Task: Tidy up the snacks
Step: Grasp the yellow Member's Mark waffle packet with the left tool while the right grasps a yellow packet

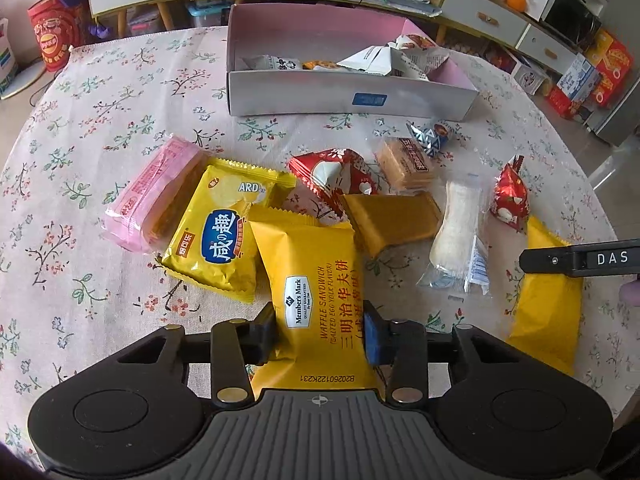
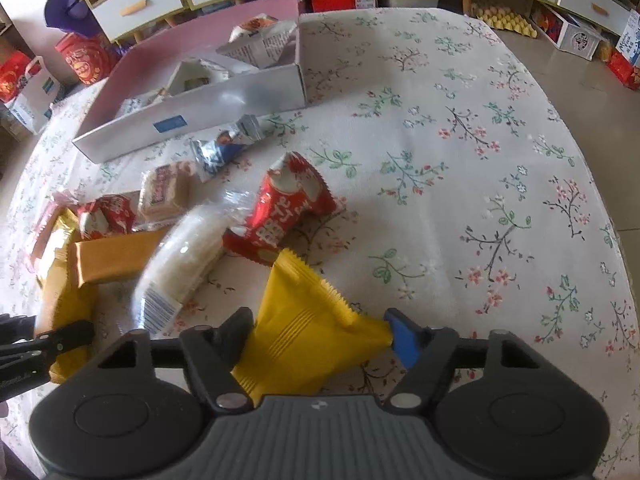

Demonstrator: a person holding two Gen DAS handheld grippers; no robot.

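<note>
Left gripper (image 1: 320, 334) clamps waffle packet (image 1: 316, 280) — right gripper (image 2: 320, 338) pinches yellow packet (image 2: 308, 336).

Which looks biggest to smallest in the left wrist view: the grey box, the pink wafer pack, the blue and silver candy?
1. grey box
2. pink wafer pack
3. blue and silver candy
The box is farthest away yet looks largest.

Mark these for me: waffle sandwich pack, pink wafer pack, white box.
waffle sandwich pack (image 1: 316, 280): left wrist view, on its printed yellow front.
pink wafer pack (image 1: 154, 192): left wrist view, middle of the pink wrapper.
white box (image 1: 320, 98): left wrist view, on its near outer wall.
</note>
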